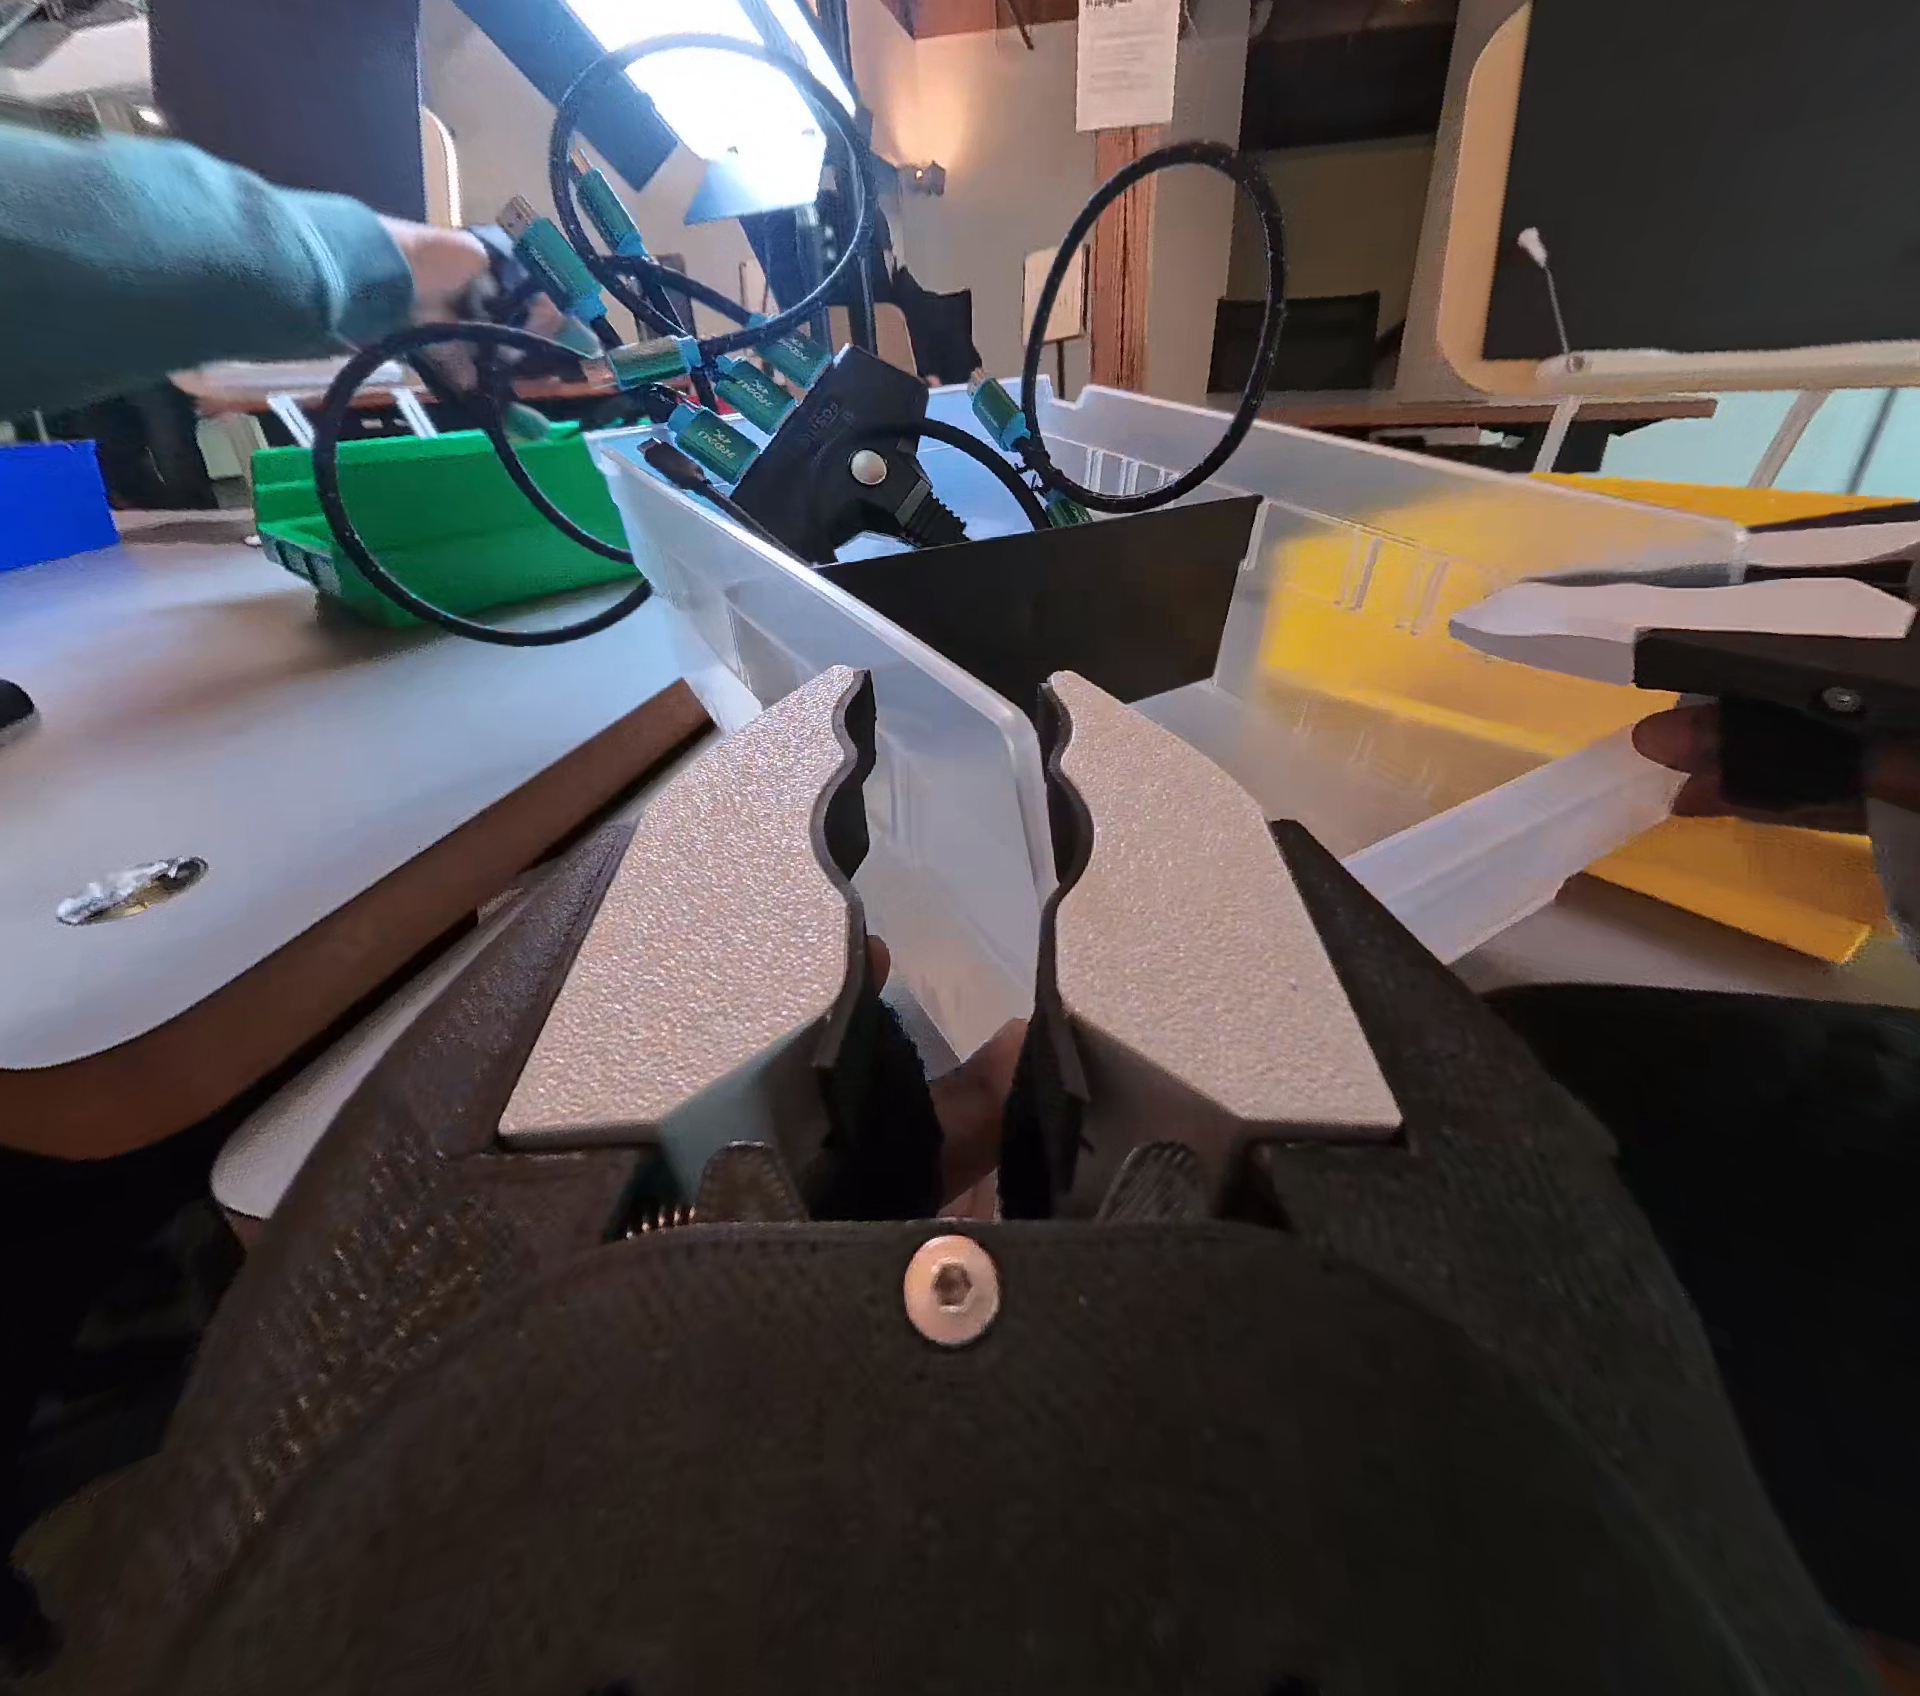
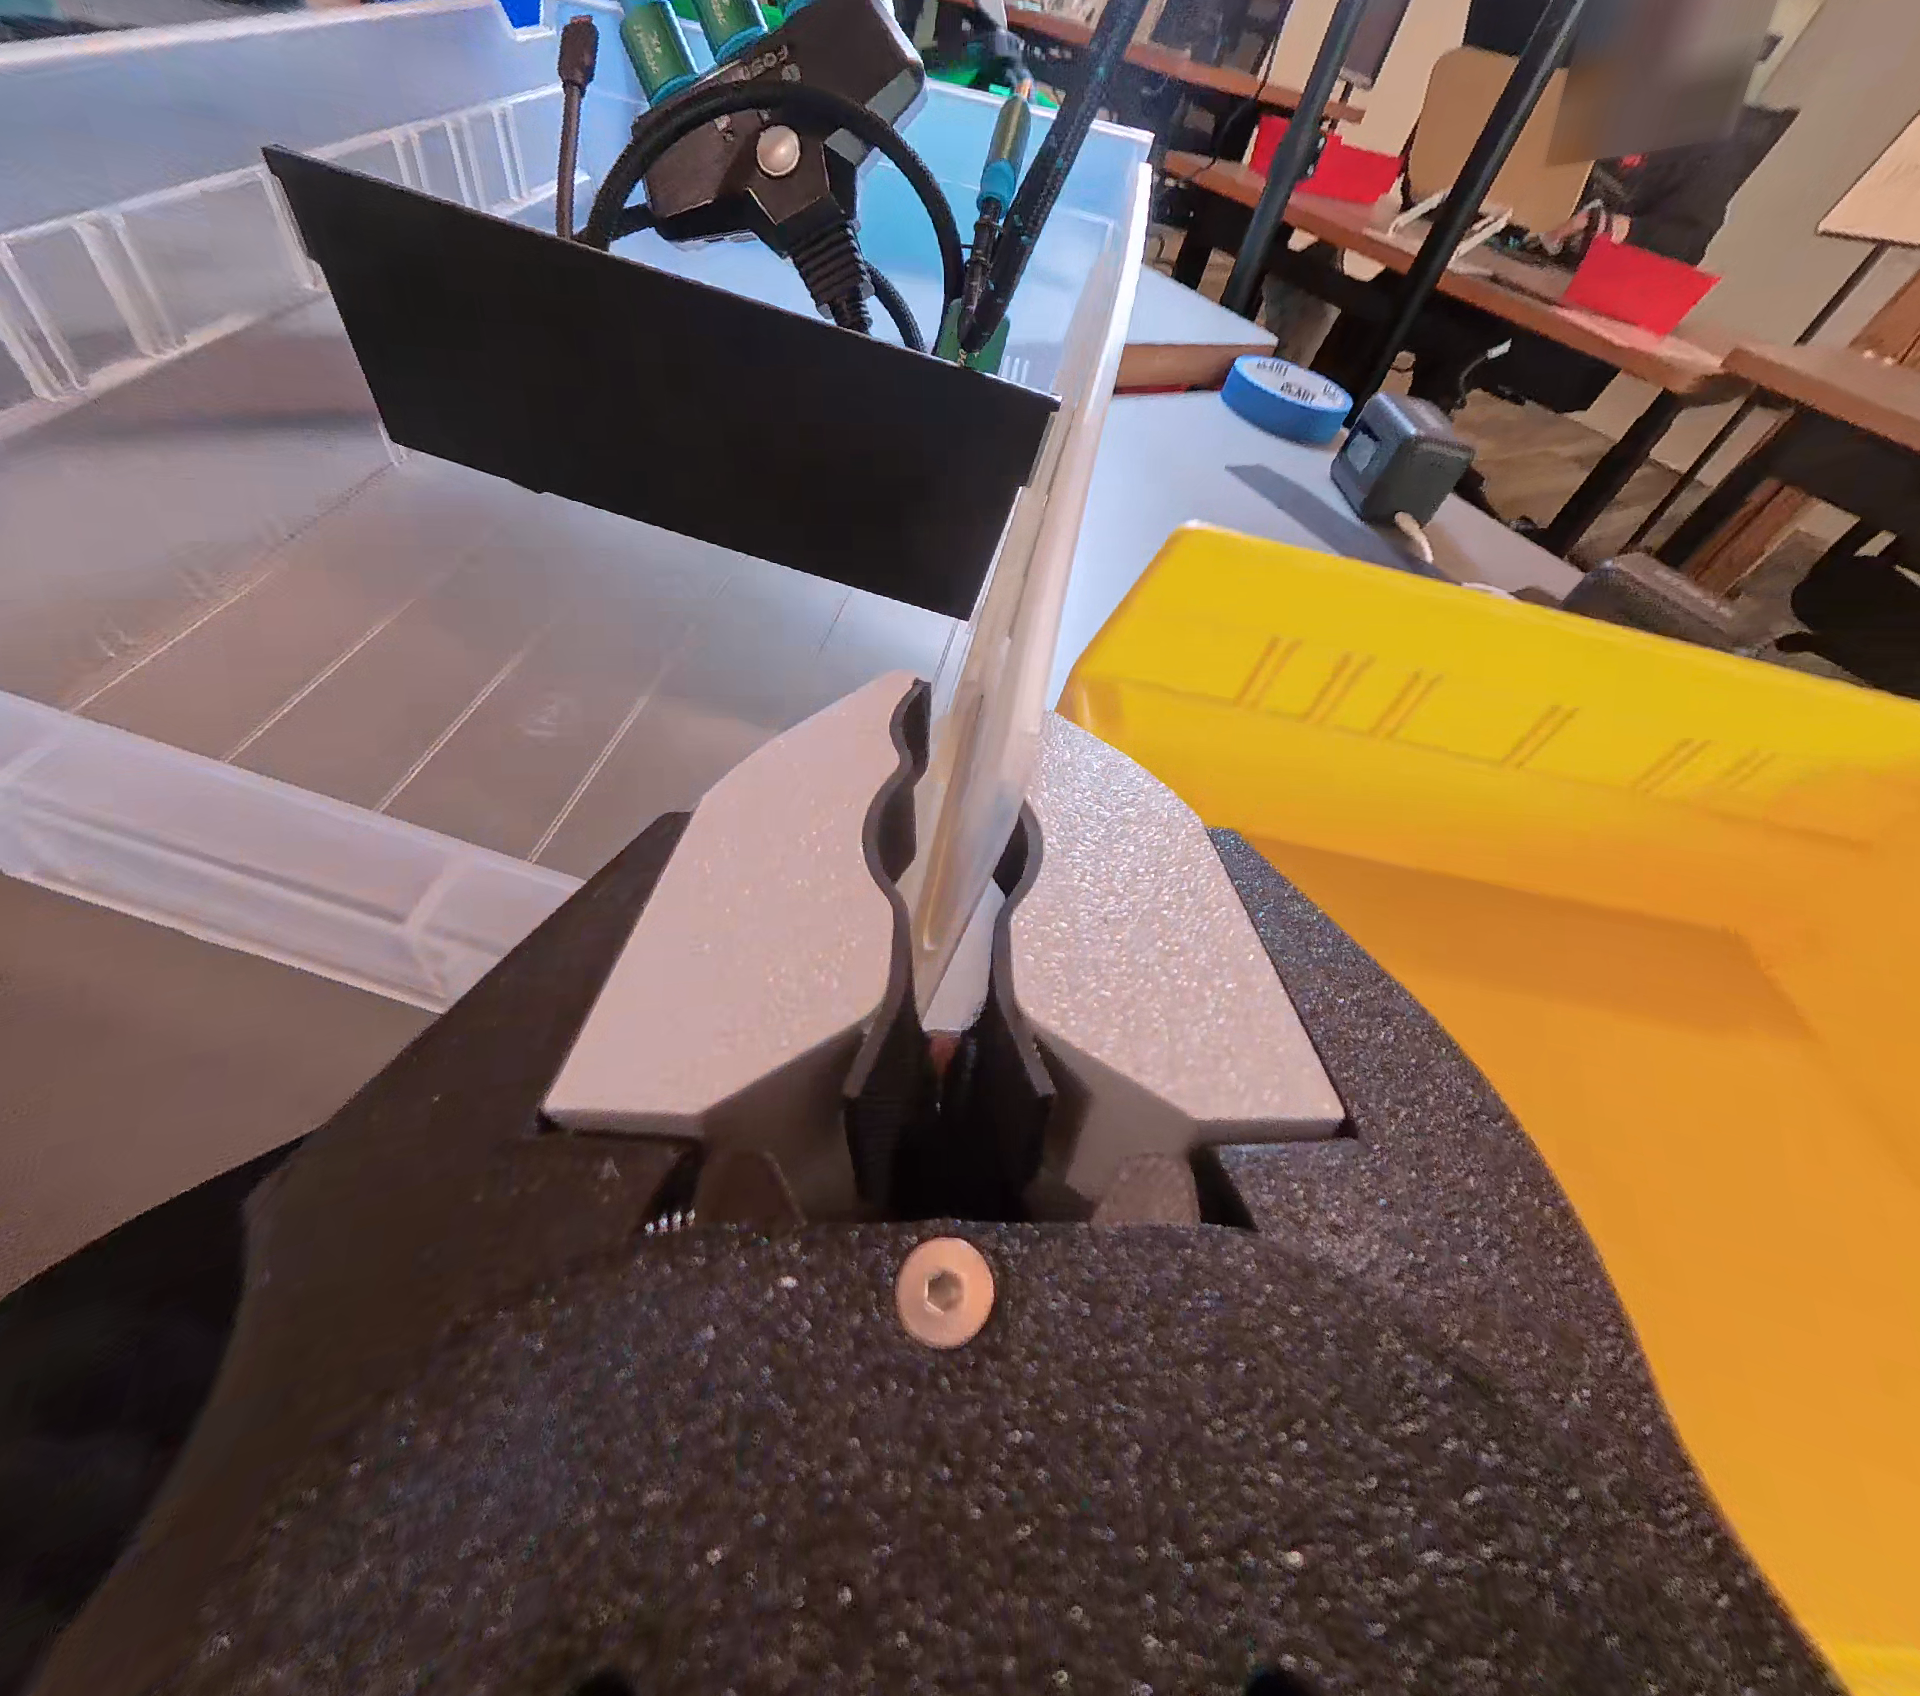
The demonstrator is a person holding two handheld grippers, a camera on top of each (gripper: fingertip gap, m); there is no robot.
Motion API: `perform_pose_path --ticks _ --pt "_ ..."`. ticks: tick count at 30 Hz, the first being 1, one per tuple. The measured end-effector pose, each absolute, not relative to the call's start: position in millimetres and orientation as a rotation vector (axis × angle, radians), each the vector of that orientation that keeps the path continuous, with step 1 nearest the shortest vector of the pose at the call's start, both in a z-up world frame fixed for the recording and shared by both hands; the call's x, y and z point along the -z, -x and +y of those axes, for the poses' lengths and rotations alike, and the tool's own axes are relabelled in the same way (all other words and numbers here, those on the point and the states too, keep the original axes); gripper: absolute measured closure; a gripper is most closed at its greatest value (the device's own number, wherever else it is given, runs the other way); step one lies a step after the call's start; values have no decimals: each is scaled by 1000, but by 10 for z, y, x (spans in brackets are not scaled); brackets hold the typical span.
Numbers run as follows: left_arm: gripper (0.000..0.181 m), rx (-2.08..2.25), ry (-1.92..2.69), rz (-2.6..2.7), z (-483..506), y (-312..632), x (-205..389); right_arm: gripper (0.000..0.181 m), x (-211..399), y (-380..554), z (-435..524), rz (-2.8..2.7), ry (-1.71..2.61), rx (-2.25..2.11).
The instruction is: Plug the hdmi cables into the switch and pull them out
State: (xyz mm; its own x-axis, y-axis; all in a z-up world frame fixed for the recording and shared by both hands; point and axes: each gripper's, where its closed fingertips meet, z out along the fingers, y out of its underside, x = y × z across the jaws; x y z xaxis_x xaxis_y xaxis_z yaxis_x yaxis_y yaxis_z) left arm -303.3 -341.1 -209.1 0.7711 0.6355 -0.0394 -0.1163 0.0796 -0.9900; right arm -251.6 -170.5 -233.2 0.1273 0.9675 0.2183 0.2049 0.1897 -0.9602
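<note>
Both grippers are gripping the clear plastic bin [image 2: 312, 607] by its near walls right now: the left gripper [image 1: 956, 711] is pinching the left side wall between its jaws and the right gripper [image 2: 971, 773] is clamping the thin right wall, which looks bendy and slick, so I'd guess it could flex or slip. Further in, behind the black divider [image 2: 665, 410] at the bin's far end, the black HDMI switch [image 2: 800, 119] is sitting tilted with three green-ended HDMI cables [image 2: 717, 10] plugged in. It looks light and rigid; I'd grab the hard plug shells, since the braided leads are floppy.
</note>
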Motion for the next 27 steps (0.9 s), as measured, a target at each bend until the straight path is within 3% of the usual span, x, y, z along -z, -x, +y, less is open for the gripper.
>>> perform_pose_path --ticks 10,13,16,22,27 --pt "156 -550 1436 -473 -3299 3223 2299 169 2538 2529 -1662 -1345 1320 -799" --pt "158 -535 1484 -502 -3272 3309 2405 160 2676 2558 -1676 -1432 1366 -776" --pt "157 -480 1484 -490 -3245 3312 2392 133 2770 2549 -1766 -1554 1337 -775" --pt "127 -580 1334 -475 -3472 3350 2043 103 2284 2188 -1914 -1461 1151 -920" --pt "111 -804 1194 -477 -3798 3371 1608 89 2079 1783 -1517 -1452 1022 -600"
